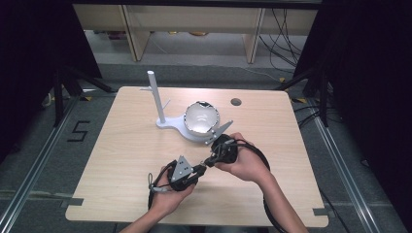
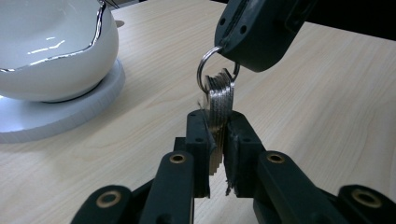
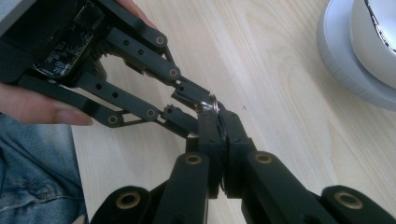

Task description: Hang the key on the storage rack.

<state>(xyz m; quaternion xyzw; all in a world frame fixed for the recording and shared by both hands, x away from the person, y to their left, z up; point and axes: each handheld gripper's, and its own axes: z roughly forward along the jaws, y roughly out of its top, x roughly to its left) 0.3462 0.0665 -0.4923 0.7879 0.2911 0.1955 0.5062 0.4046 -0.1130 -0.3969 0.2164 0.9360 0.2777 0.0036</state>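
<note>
A bunch of silver keys on a ring hangs between my two grippers just above the table's front middle. My left gripper is shut on the key blades. My right gripper is shut on the ring, coming from the opposite side. In the high view the left gripper and right gripper meet tip to tip, with the keys between them. In the right gripper view, the left gripper reaches in from the upper left.
A white bowl with a silver rim rests on a white stand base with an upright post bearing small pegs, just beyond the grippers. A round hole lies in the wooden table at the back.
</note>
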